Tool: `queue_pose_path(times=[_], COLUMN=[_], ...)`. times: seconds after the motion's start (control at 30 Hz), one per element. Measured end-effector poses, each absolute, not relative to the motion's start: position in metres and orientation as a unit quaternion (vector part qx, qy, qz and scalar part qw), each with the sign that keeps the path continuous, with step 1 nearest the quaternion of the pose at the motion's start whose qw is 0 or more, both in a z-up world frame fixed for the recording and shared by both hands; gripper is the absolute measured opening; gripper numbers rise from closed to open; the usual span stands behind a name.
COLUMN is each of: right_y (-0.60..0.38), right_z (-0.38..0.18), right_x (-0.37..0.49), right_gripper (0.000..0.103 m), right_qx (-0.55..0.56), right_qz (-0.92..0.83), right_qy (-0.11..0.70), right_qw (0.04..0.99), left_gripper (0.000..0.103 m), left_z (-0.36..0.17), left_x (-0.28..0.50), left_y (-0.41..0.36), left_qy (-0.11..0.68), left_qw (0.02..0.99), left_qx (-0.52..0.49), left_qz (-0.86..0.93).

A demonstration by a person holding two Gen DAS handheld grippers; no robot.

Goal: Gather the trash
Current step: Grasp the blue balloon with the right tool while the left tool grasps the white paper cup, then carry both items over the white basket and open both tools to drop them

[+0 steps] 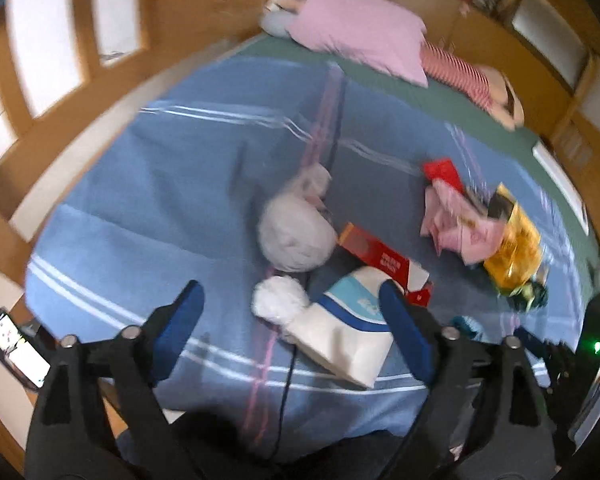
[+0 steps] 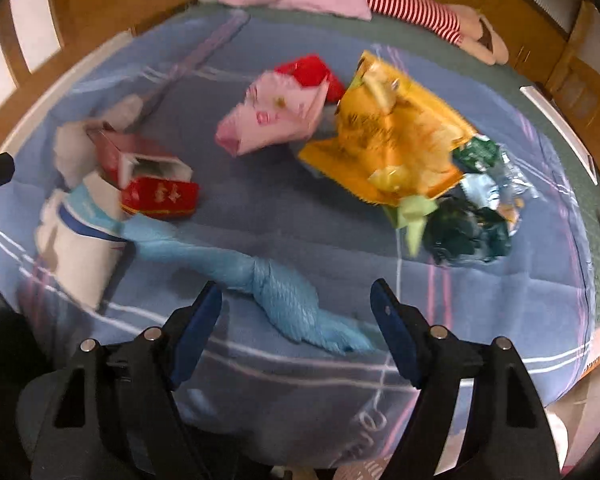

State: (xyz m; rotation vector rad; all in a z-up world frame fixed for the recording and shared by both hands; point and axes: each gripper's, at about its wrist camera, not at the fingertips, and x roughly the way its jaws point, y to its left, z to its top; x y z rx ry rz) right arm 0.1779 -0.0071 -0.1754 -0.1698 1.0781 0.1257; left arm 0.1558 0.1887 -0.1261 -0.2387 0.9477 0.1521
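Trash lies scattered on a bed with a blue striped blanket (image 1: 148,208). In the left wrist view my left gripper (image 1: 290,294) hovers open above a white fluffy wad (image 1: 280,304) and a white-and-blue paper bag (image 1: 352,336). Beyond them sit a crumpled white bag (image 1: 296,232) and a red carton (image 1: 376,254). In the right wrist view my right gripper (image 2: 296,291) stands open over a crumpled light-blue glove (image 2: 284,296) that lies between its fingers, untouched. Farther off are a red box (image 2: 160,198), a pink wrapper (image 2: 276,120), a yellow bag (image 2: 392,144) and dark green wrappers (image 2: 468,232).
A pink pillow (image 1: 356,36) and a striped plush toy (image 1: 460,72) lie at the head of the bed. A phone (image 1: 16,344) sits off the bed's left edge. A thin black cable (image 1: 288,376) runs across the blanket. Wooden doors and cabinets surround the bed.
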Motion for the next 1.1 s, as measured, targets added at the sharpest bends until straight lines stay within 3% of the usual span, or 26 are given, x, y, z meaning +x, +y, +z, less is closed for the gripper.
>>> queue_pose_path(times=[0.1,0.13,0.17,0.2,0.33,0.47,0.67,0.87,1.1], right_y=[-0.005,-0.004,-0.005,-0.006,-0.008,-0.005,-0.002,-0.008,-0.018], right_z=[-0.190,-0.193,-0.197,-0.198,-0.182,-0.145,-0.105,-0.097,-0.105], right_x=[0.184,0.184,0.183,0.182,0.172,0.153,0.137,0.134,0.134], right_gripper=[0.077,0.062,0.035,0.029,0.028,0.028,0.028,0.028,0.028], right_qx=[-0.091,-0.093,-0.092,-0.085,-0.083,-0.112,-0.132,-0.124,-0.100], right_qz=[0.057,0.058,0.063,0.067,0.064,0.044,0.027,0.024,0.019], right_qy=[0.526,0.527,0.534,0.539,0.521,0.472,0.421,0.410,0.421], right_qw=[0.844,0.843,0.838,0.835,0.847,0.873,0.897,0.903,0.901], left_gripper=[0.091,0.091,0.091,0.091,0.087,0.055,0.029,0.016,0.016], left_z=[-0.147,-0.152,-0.158,-0.163,-0.176,-0.178,-0.165,-0.144,-0.115], left_x=[0.175,0.178,0.182,0.184,0.188,0.187,0.177,0.162,0.145], left_y=[0.175,0.173,0.172,0.171,0.170,0.155,0.155,0.164,0.173], left_qy=[0.484,0.490,0.497,0.503,0.520,0.514,0.491,0.455,0.410], left_qw=[0.869,0.866,0.863,0.860,0.849,0.855,0.867,0.884,0.904], left_qx=[-0.094,-0.090,-0.085,-0.082,-0.091,-0.066,-0.082,-0.104,-0.119], left_qz=[0.040,0.036,0.034,0.032,0.009,-0.019,-0.034,-0.041,-0.038])
